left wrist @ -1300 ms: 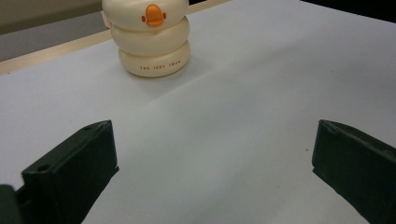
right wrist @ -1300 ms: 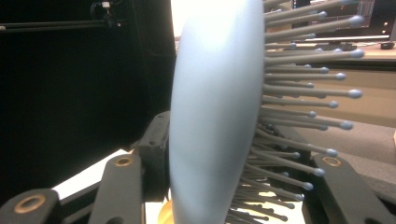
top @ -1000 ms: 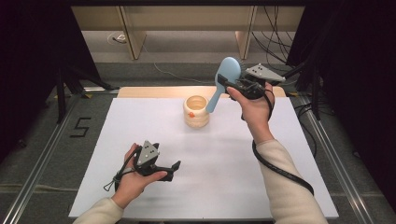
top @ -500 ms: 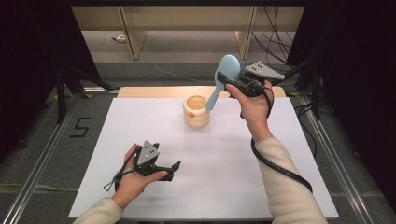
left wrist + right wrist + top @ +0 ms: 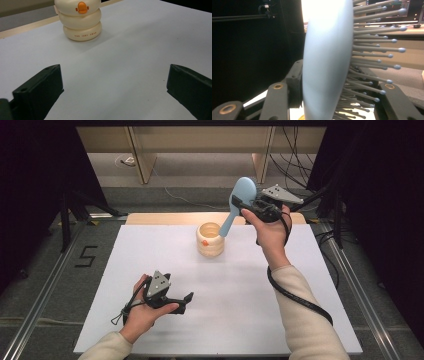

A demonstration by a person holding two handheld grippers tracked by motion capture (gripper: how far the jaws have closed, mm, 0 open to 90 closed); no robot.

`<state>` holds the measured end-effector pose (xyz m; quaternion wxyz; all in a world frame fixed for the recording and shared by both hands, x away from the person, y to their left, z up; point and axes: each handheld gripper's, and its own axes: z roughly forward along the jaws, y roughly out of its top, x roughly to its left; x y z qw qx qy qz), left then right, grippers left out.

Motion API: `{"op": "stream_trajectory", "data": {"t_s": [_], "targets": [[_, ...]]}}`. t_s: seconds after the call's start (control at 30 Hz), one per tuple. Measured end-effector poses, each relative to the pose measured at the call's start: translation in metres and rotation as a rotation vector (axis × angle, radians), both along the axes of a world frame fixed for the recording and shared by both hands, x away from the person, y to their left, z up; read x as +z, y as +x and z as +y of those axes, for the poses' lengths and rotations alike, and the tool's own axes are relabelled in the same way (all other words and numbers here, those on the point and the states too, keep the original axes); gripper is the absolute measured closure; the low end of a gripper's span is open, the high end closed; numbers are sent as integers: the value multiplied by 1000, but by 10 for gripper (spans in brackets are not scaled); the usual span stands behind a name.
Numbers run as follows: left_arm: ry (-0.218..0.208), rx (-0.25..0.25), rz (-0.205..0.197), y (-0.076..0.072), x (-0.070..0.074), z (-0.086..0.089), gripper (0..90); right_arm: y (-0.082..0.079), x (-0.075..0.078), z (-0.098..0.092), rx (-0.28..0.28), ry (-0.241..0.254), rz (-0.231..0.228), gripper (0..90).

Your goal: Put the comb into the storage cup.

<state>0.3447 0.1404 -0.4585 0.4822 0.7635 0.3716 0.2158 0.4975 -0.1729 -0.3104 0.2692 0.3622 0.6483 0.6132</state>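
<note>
Bright table, dark surroundings, perhaps close-range blur

Cream sleeves (image 5: 305,320); black grippers, grey triangular top plates (image 5: 159,283), black trailing cables (image 5: 295,295).

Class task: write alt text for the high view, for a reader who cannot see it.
The right gripper holds a pale blue hairbrush by its head, its handle angled down into a cream duck-faced holder on a white table. The left gripper rests open near the front edge.
</note>
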Motion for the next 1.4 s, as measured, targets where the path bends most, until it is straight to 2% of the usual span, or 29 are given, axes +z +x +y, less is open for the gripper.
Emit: {"op": "stream_trajectory", "data": {"t_s": [0.6,1.4], "targets": [[0,-1,1,0,0,0,2,4,3,6,-9,1,-5,503],[-3,3,3,0,0,0,4,13,-3,19,-12,-18,7,502]]}}
